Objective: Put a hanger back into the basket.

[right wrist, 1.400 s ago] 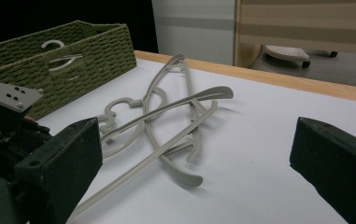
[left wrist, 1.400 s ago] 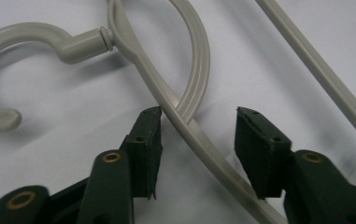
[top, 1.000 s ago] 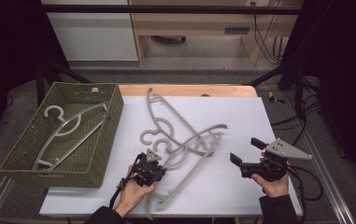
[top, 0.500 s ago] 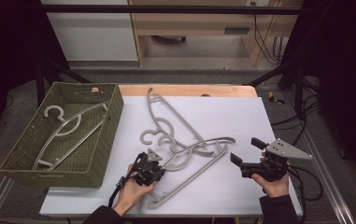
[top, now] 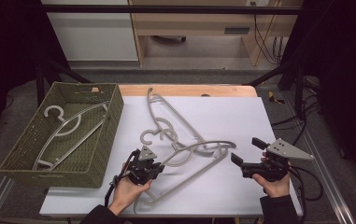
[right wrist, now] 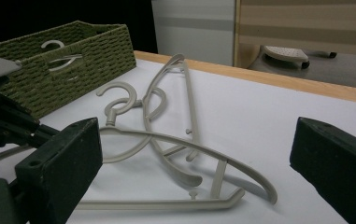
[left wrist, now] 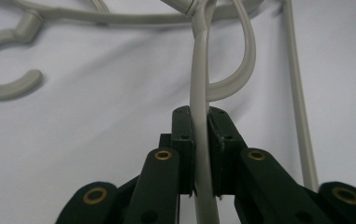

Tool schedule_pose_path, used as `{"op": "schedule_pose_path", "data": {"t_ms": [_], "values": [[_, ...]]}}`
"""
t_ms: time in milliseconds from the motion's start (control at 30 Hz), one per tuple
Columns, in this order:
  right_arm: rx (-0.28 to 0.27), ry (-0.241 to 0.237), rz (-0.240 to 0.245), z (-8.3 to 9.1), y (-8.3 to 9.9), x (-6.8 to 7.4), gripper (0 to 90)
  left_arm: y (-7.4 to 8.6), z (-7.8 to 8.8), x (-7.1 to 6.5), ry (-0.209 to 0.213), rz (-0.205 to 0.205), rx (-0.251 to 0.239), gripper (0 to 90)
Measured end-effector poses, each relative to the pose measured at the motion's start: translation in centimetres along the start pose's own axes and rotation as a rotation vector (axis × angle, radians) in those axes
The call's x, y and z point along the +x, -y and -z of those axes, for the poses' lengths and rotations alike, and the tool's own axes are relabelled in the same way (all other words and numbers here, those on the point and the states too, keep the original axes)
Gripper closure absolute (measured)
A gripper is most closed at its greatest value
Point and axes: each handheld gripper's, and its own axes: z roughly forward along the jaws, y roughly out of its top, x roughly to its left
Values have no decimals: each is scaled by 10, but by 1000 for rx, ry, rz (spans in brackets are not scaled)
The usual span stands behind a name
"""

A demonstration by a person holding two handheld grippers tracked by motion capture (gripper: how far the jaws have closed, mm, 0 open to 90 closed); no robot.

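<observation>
My left gripper [top: 160,164] is shut on one arm of a grey plastic hanger [top: 187,178] near the table's front. In the left gripper view its jaws [left wrist: 200,114] have just been closing and pinch the hanger's arm [left wrist: 199,70]. This hanger [right wrist: 189,142] stretches toward my right gripper [top: 245,149], which stands wide open with nothing between its fingers [right wrist: 198,140]. A second grey hanger [top: 175,114] lies flat farther back, its hook under the held one. A third hanger [top: 68,128] lies inside the green woven basket [top: 101,135] at the left.
The white sheet [top: 231,112] covers the table, with a wooden edge [top: 189,90] at the back. Cables [top: 306,172] trail from the right gripper. Metal rails [top: 334,200] run along the table's sides. The left gripper [right wrist: 3,121] is at the far left of the right gripper view.
The held hanger has swung round, its far end moving toward the right gripper and nearer the front. The left gripper has risen a little. The right gripper has kept still.
</observation>
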Motion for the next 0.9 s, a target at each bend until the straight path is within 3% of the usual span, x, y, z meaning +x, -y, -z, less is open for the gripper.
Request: {"op": "schedule_pose_path", "data": {"t_ms": [533, 900], "values": [[-9, 6, 2, 2, -1, -2, 25, -12, 49, 7, -17, -13, -139, 820], [-1, 6, 2, 2, 0, -2, 23, -18, 81, 22, -38, -9, -180, 820]]}}
